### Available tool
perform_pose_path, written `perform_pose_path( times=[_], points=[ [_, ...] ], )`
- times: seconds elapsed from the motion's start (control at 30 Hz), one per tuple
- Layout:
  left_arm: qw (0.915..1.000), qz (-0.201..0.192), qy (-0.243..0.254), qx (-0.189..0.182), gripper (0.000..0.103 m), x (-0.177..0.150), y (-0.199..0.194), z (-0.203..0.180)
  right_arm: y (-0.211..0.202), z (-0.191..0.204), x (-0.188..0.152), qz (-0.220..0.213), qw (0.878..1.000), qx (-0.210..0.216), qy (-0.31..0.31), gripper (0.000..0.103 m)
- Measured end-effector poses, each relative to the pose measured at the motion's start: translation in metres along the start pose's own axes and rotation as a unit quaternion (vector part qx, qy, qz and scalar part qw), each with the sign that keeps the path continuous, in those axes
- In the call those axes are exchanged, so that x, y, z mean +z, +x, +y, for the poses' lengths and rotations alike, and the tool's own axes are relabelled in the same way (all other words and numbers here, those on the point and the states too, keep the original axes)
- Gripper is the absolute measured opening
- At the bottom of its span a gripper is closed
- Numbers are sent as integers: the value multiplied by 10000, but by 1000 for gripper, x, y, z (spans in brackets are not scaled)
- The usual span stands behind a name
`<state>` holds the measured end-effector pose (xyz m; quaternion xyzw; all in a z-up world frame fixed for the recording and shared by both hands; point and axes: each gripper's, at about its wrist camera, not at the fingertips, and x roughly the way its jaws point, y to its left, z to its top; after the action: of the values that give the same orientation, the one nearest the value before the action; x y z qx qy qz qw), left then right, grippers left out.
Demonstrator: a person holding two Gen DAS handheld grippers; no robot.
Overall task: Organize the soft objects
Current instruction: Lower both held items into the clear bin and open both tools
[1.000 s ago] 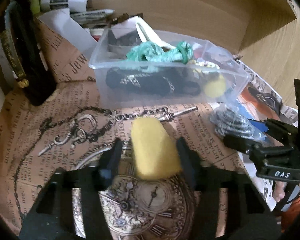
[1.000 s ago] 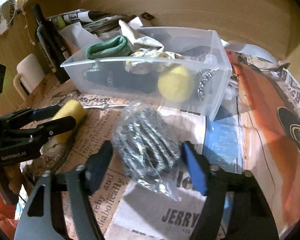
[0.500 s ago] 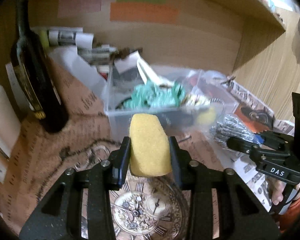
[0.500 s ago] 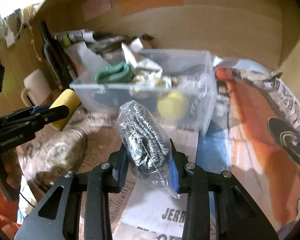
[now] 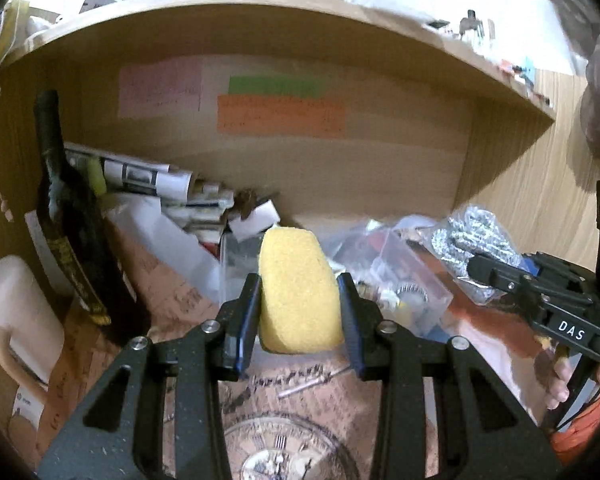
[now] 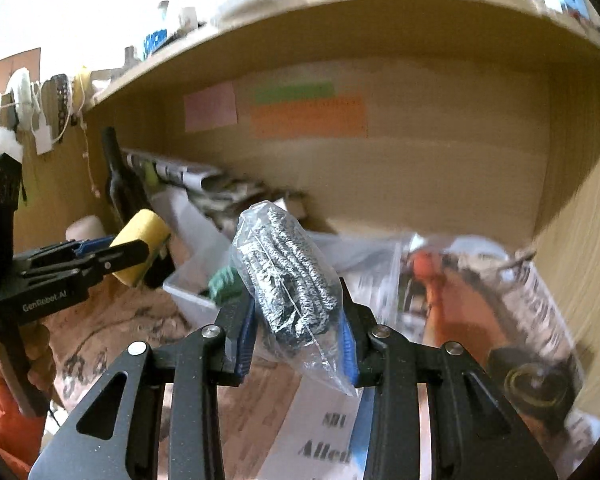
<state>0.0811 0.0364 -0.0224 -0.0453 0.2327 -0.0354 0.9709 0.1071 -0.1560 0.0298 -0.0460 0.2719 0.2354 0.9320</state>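
Wooden shelf (image 5: 284, 32) fills the frame's top; mid-frame my left gripper (image 5: 300, 312) clamps a sponge (image 5: 296, 292), my right gripper (image 6: 298, 320) a bagged scourer (image 6: 288, 276)

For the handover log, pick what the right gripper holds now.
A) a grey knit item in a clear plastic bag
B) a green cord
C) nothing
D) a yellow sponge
A: the right gripper is shut on the bagged grey knit item, while the yellow sponge sits in the left gripper.

Cluttered home desk nook: wine bottle (image 5: 70, 240), sticky notes (image 5: 280, 114), newspapers (image 5: 140, 174).
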Motion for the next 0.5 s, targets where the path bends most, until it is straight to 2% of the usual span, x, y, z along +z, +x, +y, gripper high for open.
perform_pose_path(
  times=[0.1, 0.27, 0.5],
  points=[
    [10000, -34, -5, 46, 38, 8, 9, 1, 3, 0, 7, -86, 9999, -23, -112, 32],
    [9998, 142, -59, 125, 38, 18, 38, 9, 23, -6, 13, -34, 9998, -129, -128, 32],
    [9973, 688, -246, 71, 38, 15, 85, 20, 69, -20, 5, 451, 9988, -168, 117, 32]
  ],
)
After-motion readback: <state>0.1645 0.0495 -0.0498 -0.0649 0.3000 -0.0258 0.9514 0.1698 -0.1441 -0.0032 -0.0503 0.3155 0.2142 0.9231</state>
